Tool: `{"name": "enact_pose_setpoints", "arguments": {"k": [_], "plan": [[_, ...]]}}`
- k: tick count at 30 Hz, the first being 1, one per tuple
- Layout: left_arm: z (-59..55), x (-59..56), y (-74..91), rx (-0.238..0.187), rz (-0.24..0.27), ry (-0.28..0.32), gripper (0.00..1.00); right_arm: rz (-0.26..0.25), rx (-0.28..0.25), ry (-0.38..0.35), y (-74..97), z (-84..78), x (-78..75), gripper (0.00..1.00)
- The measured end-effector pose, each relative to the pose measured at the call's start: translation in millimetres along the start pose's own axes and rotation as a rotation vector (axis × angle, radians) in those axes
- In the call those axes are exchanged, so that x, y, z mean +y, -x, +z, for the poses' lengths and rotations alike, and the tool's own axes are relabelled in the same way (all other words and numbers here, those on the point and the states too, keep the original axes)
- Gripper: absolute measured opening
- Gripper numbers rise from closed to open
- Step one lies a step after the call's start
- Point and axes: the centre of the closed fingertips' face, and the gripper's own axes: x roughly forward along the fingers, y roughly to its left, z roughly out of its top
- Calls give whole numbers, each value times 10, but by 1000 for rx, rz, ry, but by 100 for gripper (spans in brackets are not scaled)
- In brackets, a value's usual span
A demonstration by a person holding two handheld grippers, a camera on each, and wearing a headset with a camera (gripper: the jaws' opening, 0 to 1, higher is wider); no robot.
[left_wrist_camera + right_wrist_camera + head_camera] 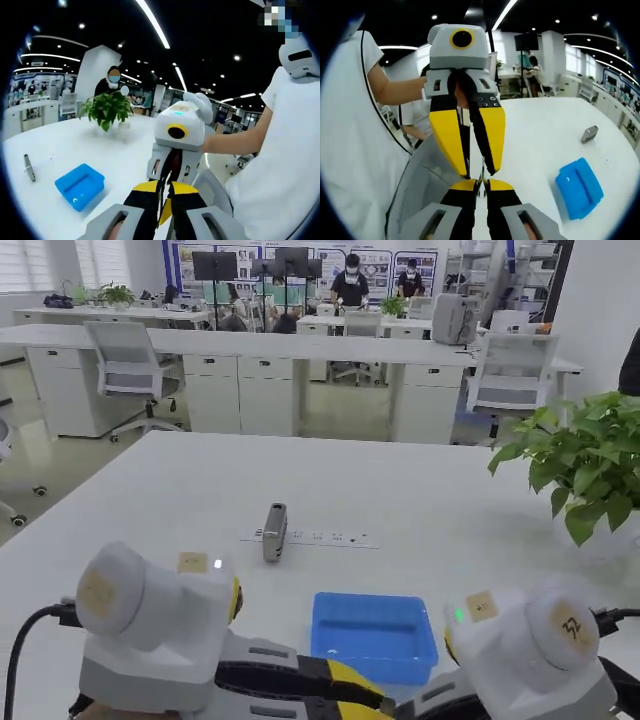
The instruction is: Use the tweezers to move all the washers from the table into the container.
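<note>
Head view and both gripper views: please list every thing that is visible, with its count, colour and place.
container: one, blue, on the table just beyond the grippers.
small block: one, grey, on the table beyond the container.
plant: one, green, at the table's right side.
table: one, white.
people: two, dark clothes, far background.
left gripper: one, yellow jaws, shut, facing the right gripper.
right gripper: one, yellow jaws, shut.

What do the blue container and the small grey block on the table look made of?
The blue container: likely plastic, uniform colour, soft sheen, moulded rim. The grey block: possibly metal, given its dull silvery faces; too small to be sure.
</note>
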Motion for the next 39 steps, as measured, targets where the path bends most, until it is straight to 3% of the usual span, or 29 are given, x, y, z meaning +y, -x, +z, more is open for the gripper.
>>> {"name": "enact_pose_setpoints", "arguments": {"k": [8, 13, 16, 19, 22, 29, 37, 39], "plan": [[-29, 5, -38, 55, -12, -63, 0, 0, 1, -13, -34, -62, -10, 4], [-13, 60, -51, 59, 11, -100, 0, -14, -14, -35, -32, -73, -41, 5], [-18, 108, -58, 74, 21, -101, 0, -49, 2, -29, -34, -114, -100, 7], [0, 113, -57, 75, 18, -110, 0, -66, -15, -47, -10, -111, -145, 11], [87, 100, -49, 45, 8, -107, 0, -95, 11, -41, -17, -199, -210, 17], [159, 104, -12, 32, 0, -111, 0, -82, 11, -66, -53, -331, -201, 16], [208, 102, 44, -9, -5, -83, 0, -68, -47, -81, -9, -236, -189, 12], [211, 106, 57, -15, 2, -84, 0, -54, -73, -81, 5, -191, -169, 6]]}}
